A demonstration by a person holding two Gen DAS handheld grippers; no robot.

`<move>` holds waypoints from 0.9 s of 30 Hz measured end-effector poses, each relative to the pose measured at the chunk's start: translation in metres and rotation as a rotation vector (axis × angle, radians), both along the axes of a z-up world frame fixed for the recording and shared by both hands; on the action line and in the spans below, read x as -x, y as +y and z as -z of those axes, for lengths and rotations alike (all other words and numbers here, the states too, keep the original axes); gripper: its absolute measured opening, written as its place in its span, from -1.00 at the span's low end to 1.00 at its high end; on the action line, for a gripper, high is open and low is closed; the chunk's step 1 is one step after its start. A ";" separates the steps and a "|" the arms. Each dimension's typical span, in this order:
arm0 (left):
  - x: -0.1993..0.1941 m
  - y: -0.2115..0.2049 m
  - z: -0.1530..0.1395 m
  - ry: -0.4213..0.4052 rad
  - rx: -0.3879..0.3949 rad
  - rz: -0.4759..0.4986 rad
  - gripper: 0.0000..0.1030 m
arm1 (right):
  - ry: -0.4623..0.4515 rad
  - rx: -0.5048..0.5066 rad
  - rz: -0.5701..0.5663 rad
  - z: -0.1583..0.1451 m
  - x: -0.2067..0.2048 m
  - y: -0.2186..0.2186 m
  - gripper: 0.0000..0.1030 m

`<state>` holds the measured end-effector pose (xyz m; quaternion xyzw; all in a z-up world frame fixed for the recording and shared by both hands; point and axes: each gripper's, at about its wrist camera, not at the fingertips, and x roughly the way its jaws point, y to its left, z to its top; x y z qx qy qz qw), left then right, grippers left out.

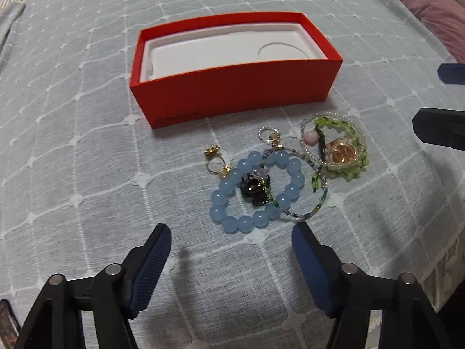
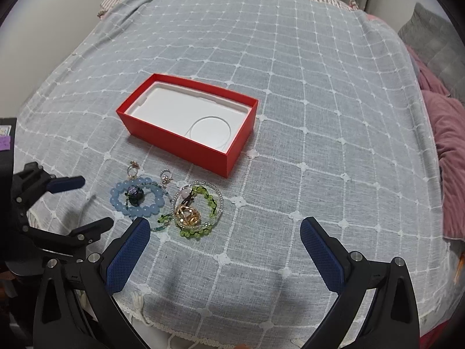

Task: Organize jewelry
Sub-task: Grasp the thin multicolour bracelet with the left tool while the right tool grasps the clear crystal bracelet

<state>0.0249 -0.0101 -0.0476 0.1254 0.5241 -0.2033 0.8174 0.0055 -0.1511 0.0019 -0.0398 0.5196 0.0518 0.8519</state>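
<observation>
An open red box (image 1: 232, 93) (image 2: 186, 142) with a bare white insert sits on the cloth. In front of it lies a jewelry pile: a blue bead bracelet (image 1: 255, 189) (image 2: 136, 199) around a dark charm (image 1: 255, 190), a gold ring (image 1: 213, 160) (image 2: 133, 170), a green bead bracelet (image 1: 345, 148) (image 2: 203, 212) with a gold piece (image 2: 187, 215), and thin beaded strands. My left gripper (image 1: 232, 237) (image 2: 93, 203) is open just short of the blue bracelet. My right gripper (image 2: 226, 235) is open, right of the pile; its fingers (image 1: 438, 128) show in the left wrist view.
A pale blue-grey cloth with a white grid (image 2: 290, 87) covers the bed or table. Pink bedding (image 2: 447, 145) and a grey cushion (image 2: 433, 40) lie along the right edge. The fringed cloth edge (image 2: 203, 320) runs along the front.
</observation>
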 end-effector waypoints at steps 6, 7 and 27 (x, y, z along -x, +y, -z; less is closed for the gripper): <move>-0.002 0.000 0.002 0.020 0.093 0.011 -0.07 | 0.057 -0.058 -0.008 0.025 -0.007 -0.013 0.86; -0.001 -0.003 0.001 0.016 0.106 0.022 -0.12 | 0.056 -0.061 -0.004 0.027 -0.009 -0.016 0.85; -0.018 -0.018 0.018 0.086 0.154 -0.069 -1.00 | 0.091 -0.131 0.005 0.051 -0.018 -0.034 0.68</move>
